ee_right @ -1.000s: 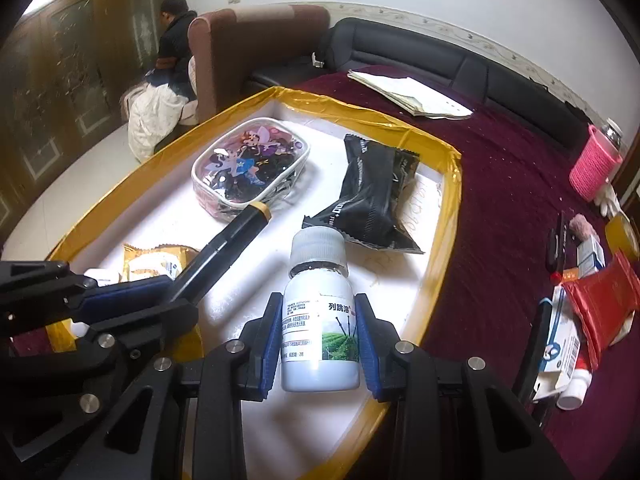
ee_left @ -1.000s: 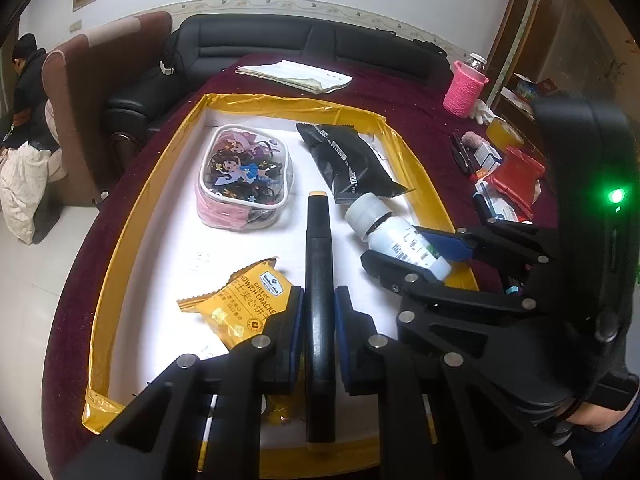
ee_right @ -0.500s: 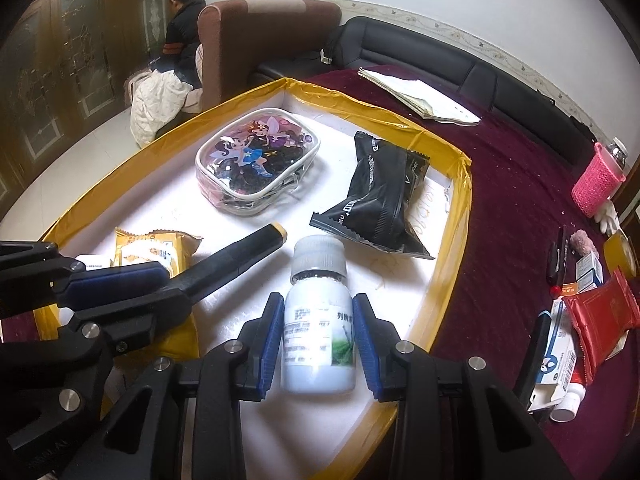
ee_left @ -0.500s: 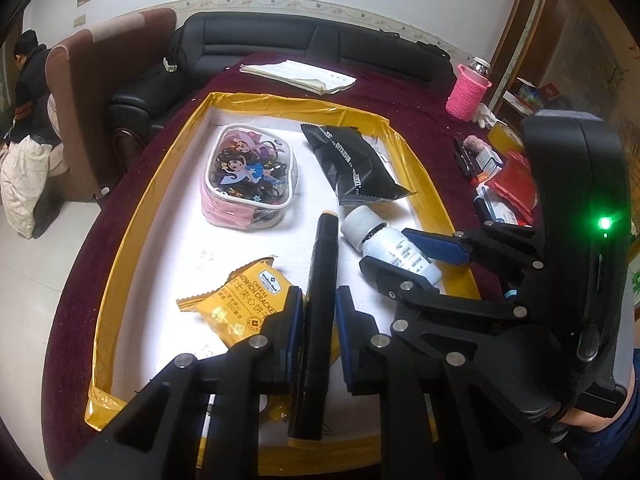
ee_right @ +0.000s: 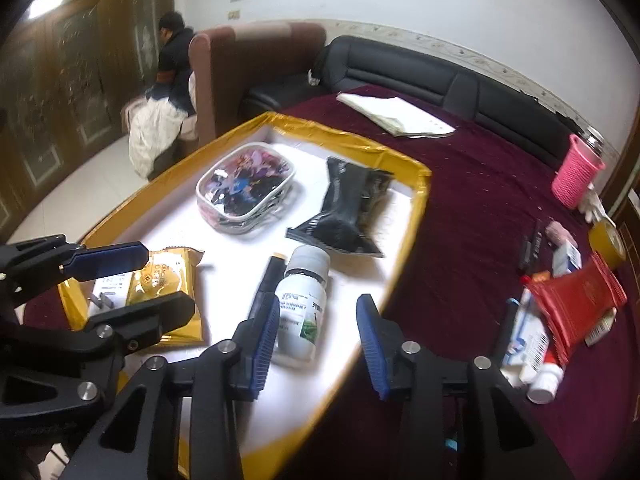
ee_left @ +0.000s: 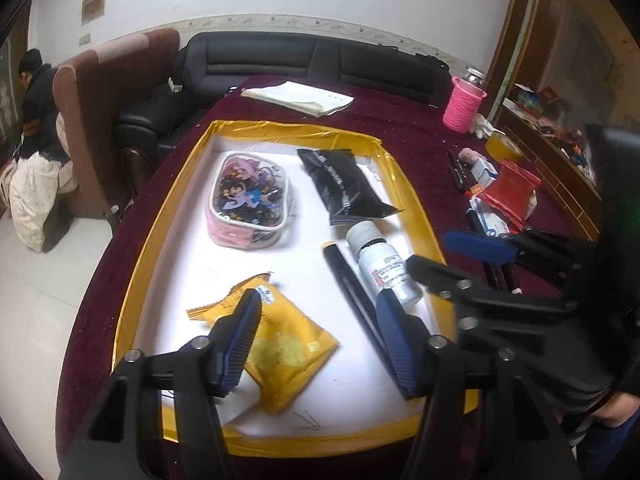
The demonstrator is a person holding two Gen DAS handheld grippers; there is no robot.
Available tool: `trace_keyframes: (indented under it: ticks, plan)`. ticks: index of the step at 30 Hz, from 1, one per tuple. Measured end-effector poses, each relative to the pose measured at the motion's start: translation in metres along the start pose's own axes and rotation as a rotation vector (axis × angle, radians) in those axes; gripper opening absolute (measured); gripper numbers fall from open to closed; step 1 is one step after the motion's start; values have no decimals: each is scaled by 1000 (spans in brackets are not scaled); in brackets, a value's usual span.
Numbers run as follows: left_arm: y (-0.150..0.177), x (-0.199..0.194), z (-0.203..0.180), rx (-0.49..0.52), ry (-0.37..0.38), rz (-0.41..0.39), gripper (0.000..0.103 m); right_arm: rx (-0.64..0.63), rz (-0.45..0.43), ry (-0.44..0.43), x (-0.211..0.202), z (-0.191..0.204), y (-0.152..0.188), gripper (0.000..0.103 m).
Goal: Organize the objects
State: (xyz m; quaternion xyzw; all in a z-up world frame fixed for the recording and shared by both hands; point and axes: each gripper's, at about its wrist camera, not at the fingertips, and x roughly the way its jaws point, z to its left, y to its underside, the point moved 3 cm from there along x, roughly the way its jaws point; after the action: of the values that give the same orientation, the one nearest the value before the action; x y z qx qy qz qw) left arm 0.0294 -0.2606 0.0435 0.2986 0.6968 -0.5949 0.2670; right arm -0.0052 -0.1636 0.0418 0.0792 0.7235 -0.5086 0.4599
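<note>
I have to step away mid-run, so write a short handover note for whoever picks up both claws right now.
Left claw: open, holding nothing, over the yellow cracker packet.
Right claw: open, holding nothing, just above the white bottle.
In the gold-edged tray: the white bottle and black marker lie side by side near the right edge; cartoon pouch and black packet sit farther back.
Done: five things are in the tray.
Left: the loose things on the maroon cloth to the right, if they belong too.
</note>
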Motion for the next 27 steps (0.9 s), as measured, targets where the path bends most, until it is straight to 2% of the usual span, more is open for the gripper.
trace_keyframes:
  ticks: [7, 13, 22, 27]
  plan:
    - [-1, 1, -22, 35, 5, 5, 60, 153, -61, -6, -41, -55, 17, 48]
    - [-2, 2, -48, 92, 10, 13, 60, 274, -85, 14, -59, -107, 36, 48]
    - [-9, 10, -105, 177, 100, 60, 60, 453, -93, 66, -68, -180, 68, 48]
    - [-8, 27, -139, 230, 118, 107, 60, 531, -91, 70, -64, -208, 87, 48]
